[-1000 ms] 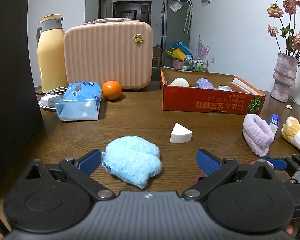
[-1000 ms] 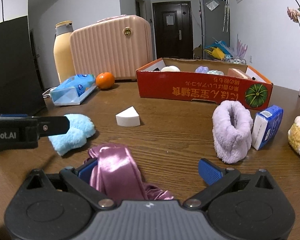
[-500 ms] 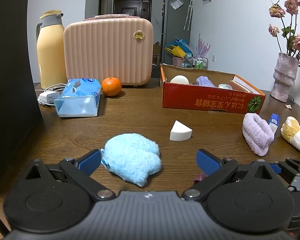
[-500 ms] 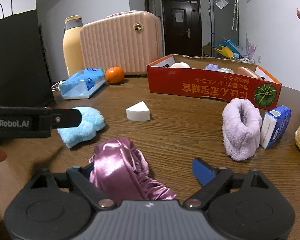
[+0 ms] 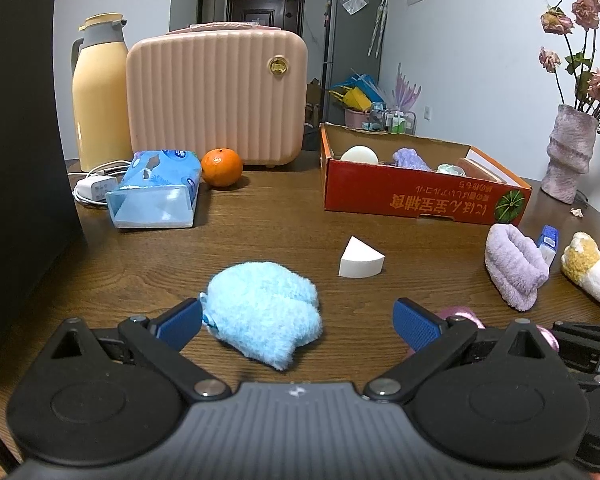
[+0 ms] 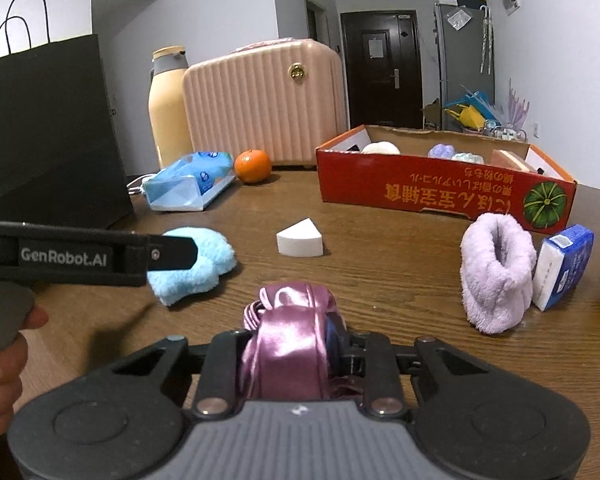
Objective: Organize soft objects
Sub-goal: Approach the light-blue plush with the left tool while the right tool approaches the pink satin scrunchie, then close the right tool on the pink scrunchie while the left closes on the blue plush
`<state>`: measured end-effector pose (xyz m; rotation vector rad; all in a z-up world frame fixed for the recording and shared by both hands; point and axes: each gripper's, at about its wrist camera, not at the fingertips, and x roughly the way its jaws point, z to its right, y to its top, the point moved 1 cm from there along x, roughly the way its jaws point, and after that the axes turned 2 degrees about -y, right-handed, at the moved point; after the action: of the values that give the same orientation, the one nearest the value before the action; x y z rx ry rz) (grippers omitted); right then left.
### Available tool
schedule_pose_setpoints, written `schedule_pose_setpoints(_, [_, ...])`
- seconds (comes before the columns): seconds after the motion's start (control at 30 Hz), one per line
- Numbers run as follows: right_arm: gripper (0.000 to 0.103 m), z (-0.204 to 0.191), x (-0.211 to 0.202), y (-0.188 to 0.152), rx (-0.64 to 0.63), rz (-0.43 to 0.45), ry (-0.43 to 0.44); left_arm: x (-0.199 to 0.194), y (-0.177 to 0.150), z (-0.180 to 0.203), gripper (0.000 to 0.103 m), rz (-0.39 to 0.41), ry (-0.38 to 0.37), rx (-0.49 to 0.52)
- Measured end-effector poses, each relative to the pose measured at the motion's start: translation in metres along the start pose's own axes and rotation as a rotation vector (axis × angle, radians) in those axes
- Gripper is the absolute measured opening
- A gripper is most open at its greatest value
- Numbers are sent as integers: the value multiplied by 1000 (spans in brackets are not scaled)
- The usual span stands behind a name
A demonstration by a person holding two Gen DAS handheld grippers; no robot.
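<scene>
The right gripper [image 6: 290, 340] is squeezing the shiny pink scrunchie [image 6: 288, 332] just above the table [image 6: 400, 256]. The left gripper [image 5: 298, 322] is sitting low with fingers spread wide around the fluffy blue sock [image 5: 262, 314].

sock [image 5: 262, 322]: fluffy light blue
scrunchie [image 6: 290, 344]: shiny pink satin
box [image 5: 420, 198]: red, orange lettering
suitcase [image 5: 216, 96]: ribbed pale pink
bench [image 5: 280, 232]: brown woodgrain
</scene>
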<state>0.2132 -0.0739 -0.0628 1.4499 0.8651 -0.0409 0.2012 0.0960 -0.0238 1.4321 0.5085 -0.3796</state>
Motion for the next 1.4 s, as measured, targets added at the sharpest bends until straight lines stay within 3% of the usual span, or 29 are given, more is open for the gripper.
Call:
schedule_pose_setpoints(0.93, [22,47,-37,13,92,184,-116,21,5,-22,103,-12,55,-69])
schedule_pose_setpoints(1.4, [22,77,-51,14,141,231,-176,48,5,-12,103,-2,96,38])
